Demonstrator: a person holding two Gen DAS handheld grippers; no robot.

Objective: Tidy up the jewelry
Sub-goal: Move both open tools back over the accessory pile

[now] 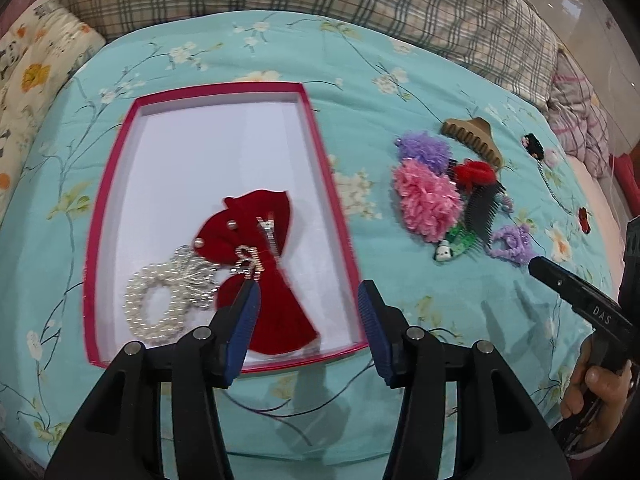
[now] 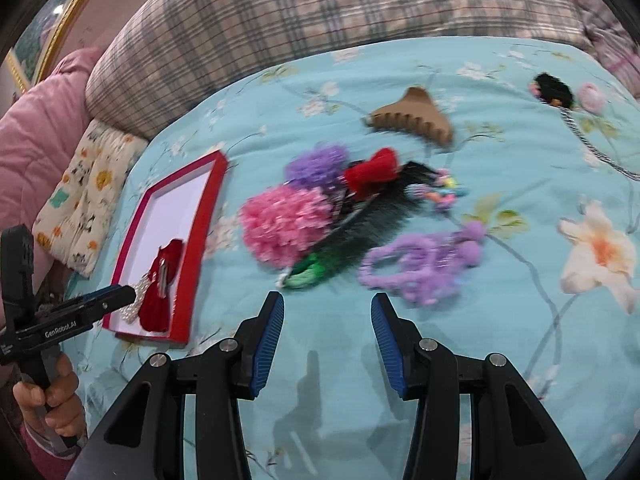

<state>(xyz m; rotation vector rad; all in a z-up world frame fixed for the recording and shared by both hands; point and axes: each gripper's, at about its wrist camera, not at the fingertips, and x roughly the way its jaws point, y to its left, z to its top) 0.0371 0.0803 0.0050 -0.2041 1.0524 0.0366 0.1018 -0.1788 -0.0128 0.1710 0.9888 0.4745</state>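
A red-rimmed white box (image 1: 120, 184) lies on the bed; it also shows in the right wrist view (image 2: 202, 236). In it lie a red velvet bow (image 1: 256, 240) and a pearl scrunchie (image 1: 160, 304). My left gripper (image 1: 308, 300) is open and empty above the box's near right corner. A pile to the right holds a pink pom scrunchie (image 2: 284, 220), a purple pom (image 2: 316, 164), a small red bow (image 2: 372, 172), a black comb (image 2: 372, 216), a green clip (image 2: 304, 276) and a lilac scrunchie (image 2: 416, 268). My right gripper (image 2: 328, 308) is open and empty just before the pile.
A tan claw clip (image 2: 412, 120) lies behind the pile, and a black flower piece with a silver chain (image 2: 556, 88) at far right. Plaid pillows (image 2: 320, 12) line the back. A patterned cushion (image 2: 84, 196) sits left of the box.
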